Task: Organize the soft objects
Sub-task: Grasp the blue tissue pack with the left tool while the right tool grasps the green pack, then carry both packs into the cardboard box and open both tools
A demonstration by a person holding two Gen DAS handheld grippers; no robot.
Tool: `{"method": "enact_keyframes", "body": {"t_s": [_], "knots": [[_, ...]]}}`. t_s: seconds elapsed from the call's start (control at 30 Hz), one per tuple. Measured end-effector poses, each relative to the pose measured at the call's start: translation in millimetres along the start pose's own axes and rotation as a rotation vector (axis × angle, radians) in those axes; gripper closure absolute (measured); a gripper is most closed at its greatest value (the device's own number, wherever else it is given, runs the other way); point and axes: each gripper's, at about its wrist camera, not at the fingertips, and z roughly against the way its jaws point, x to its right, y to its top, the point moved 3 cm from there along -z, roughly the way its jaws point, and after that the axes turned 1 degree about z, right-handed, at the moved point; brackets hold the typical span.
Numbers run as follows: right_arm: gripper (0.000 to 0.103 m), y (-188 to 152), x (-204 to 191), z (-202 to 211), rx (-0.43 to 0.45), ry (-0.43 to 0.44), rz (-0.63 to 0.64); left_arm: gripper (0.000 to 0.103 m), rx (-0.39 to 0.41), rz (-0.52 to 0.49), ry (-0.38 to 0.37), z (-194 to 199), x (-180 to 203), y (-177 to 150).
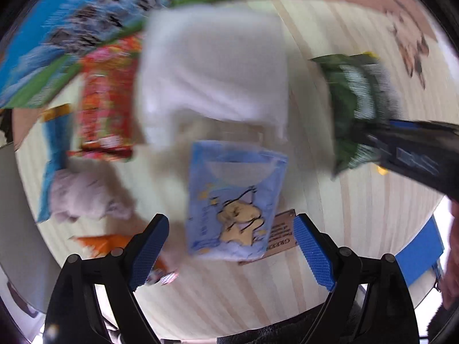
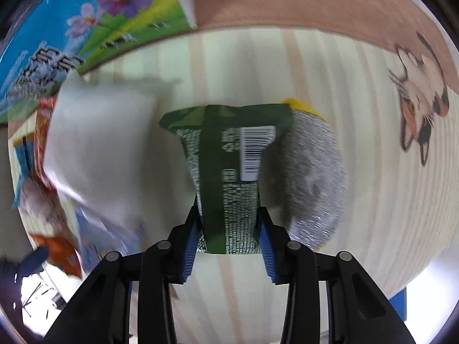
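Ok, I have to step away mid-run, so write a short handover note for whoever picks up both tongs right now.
Right tongs: shut on the green packet, held above the table in front of a grey sponge.
Left tongs: open, empty, hovering over the light blue pouch.
On the table: white cloth, red snack bag, pale plush toy, orange packet.
Done: green packet picked up.
Left: place it, then probably the blue pouch; nothing looks sorted yet. The left view is blurred.
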Motion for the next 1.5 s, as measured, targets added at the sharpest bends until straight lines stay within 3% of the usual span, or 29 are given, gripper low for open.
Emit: {"method": "enact_keyframes", "body": {"t_s": [0.13, 0.17, 0.2, 0.27, 0.37, 0.47, 0.53, 0.7, 0.87, 1.1, 1.23, 1.4, 1.5], "knots": [[0.062, -13, 18, -8, -0.036, 0.042, -0.005, 0.017, -0.055, -0.008, 0.037, -31, 12, 10], [0.057, -13, 20, -10, -0.037, 0.053, -0.014, 0.033, -0.061, 0.002, 0.030, -32, 11, 10], [0.055, -13, 22, -13, -0.038, 0.054, -0.019, 0.031, -0.056, 0.015, 0.035, -33, 12, 11], [0.053, -12, 22, -20, -0.043, 0.070, -0.027, 0.051, -0.031, 0.038, 0.033, -28, 13, 11], [0.055, -11, 21, -35, -0.040, 0.079, -0.041, 0.063, -0.013, 0.101, 0.017, -8, 0, 3], [0.065, -12, 16, -33, -0.007, 0.081, -0.024, 0.065, 0.017, 0.140, 0.021, 14, -7, -12], [0.066, -25, 19, -23, -0.001, 0.115, -0.015, 0.066, 0.048, 0.161, 0.004, 35, -6, -19], [0.069, -47, 8, 24, 0.042, 0.239, 0.037, 0.066, 0.171, 0.218, -0.040, 112, -10, -42], [0.069, -54, -3, 92, 0.138, 0.312, 0.088, 0.066, 0.293, 0.289, -0.135, 194, -35, -42], [0.069, -1, -23, 206, 0.265, 0.384, 0.123, 0.065, 0.361, 0.272, -0.215, 235, -84, 59], [0.069, 56, -52, 233, 0.326, 0.336, 0.122, 0.065, 0.353, 0.284, -0.207, 230, -127, 127], [0.069, 148, -99, 216, 0.311, 0.277, 0.092, 0.065, 0.272, 0.290, -0.217, 190, -164, 215], [0.069, 196, -110, 182, 0.280, 0.243, 0.083, 0.065, 0.217, 0.290, -0.234, 160, -175, 255]]}}
